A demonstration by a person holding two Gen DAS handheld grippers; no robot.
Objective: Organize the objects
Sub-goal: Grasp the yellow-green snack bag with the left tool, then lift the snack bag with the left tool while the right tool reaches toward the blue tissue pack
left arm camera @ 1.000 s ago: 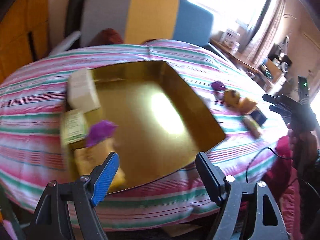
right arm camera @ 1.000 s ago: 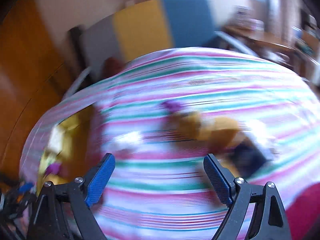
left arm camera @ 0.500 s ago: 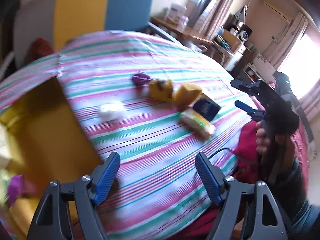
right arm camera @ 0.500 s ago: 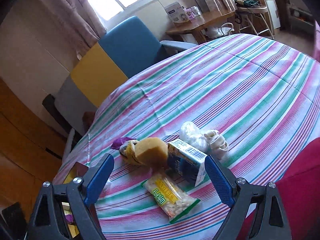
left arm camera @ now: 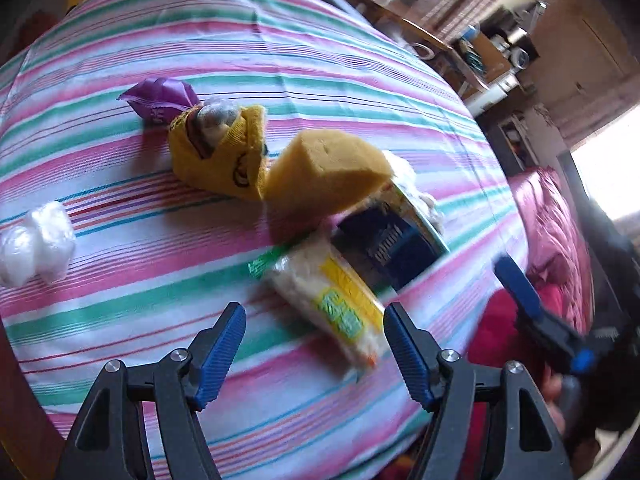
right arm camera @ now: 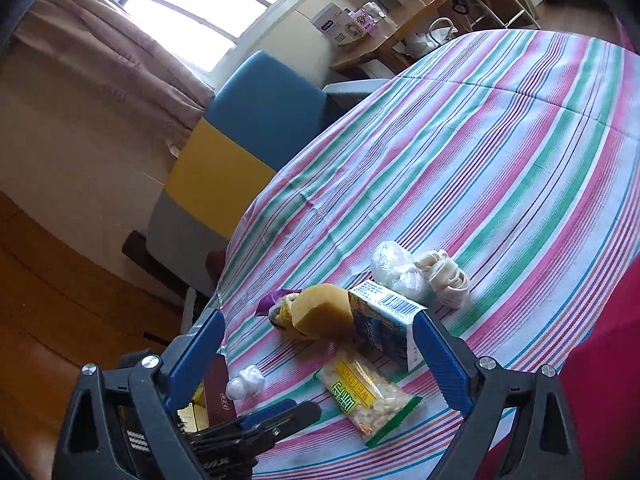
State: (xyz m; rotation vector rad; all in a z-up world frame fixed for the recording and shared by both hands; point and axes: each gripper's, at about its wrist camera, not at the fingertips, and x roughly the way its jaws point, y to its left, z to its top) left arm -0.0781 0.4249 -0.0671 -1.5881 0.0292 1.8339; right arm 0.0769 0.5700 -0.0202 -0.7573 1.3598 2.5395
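We hold the left hand-held gripper wide open and empty just short of the snack packet, which lies flat on the striped table at the near end of a loose cluster. Behind the packet sit a dark blue carton, a yellow sponge leaning on it, a yellow sock bundle and a purple wrapper; a white wad lies apart to the left. Our right hand-held gripper is also spread open with nothing in it, looking over the same pile, where a clear bag and a rolled white sock rest just behind the carton. We judge this to be the reach for the next item. The next move calls for bringing the left jaws down astride the packet and closing gently, since the film is slippery and the contents crush easily.
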